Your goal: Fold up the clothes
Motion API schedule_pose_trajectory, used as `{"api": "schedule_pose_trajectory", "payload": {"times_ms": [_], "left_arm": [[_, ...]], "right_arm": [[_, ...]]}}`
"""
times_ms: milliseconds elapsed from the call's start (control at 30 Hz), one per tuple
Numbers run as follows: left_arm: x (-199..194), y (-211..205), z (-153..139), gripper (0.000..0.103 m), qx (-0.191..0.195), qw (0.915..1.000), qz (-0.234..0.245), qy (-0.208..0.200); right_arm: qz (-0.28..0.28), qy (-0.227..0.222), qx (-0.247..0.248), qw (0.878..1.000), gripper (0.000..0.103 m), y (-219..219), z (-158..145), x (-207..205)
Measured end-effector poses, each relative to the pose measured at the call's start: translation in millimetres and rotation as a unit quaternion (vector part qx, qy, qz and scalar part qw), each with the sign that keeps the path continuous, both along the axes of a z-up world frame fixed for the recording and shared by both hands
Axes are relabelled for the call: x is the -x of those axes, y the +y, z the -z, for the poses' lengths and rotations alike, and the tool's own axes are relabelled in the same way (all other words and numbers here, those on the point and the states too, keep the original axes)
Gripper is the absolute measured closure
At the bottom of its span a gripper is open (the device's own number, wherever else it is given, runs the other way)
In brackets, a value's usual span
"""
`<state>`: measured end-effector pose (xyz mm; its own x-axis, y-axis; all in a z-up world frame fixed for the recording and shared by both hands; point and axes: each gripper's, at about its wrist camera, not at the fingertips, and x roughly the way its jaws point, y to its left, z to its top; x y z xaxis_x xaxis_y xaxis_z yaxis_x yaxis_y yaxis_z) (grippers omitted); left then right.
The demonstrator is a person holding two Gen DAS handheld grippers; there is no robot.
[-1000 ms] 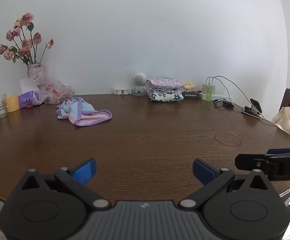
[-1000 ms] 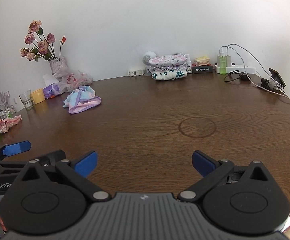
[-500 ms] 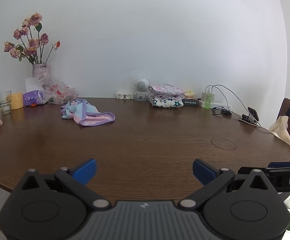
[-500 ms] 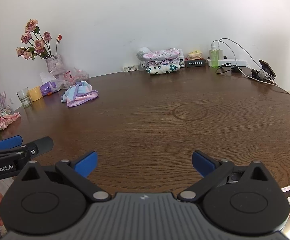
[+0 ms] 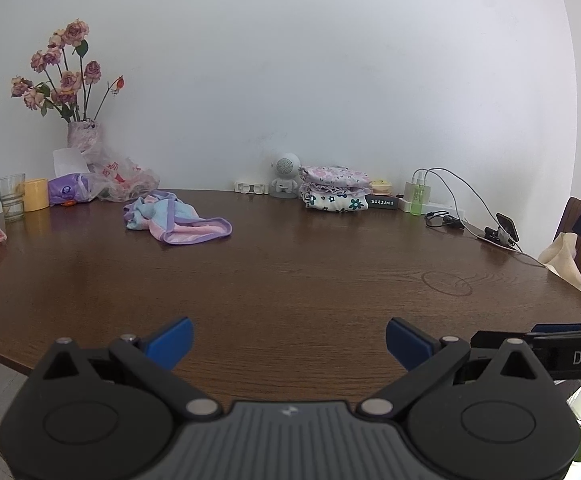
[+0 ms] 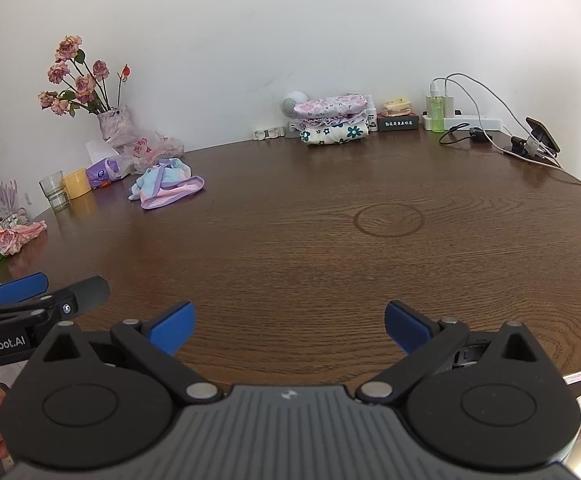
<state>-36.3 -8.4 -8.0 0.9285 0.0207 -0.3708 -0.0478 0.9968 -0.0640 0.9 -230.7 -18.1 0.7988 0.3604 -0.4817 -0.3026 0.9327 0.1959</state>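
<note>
Hovering level at the table (image 6: 330, 264) edge, left claw (image 5: 289, 344) and right claw (image 6: 289, 328) spread wide, empty.

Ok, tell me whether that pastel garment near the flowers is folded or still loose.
Loose. The pastel garment lies crumpled in an uneven heap on the table, unlike the squared folded stack by the wall.
</note>
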Motion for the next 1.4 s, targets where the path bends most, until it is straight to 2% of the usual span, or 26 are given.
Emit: {"api": "schedule_pose_trajectory", "payload": {"times_ms": [767, 1400], "left_arm": [[5.1, 4.5, 0.1, 0.000, 0.014, 0.9999, -0.008, -0.004], [5.3, 4.0, 0.2, 0.000, 0.010, 0.9999, -0.010, -0.001]], "right_arm": [[-0.004, 0.008, -0.002, 1.000, 0.000, 1.4, 4.7, -0.1], [-0.006, 0.009, 0.001, 1.000, 0.000, 3.8, 5.6, 2.5]]}}
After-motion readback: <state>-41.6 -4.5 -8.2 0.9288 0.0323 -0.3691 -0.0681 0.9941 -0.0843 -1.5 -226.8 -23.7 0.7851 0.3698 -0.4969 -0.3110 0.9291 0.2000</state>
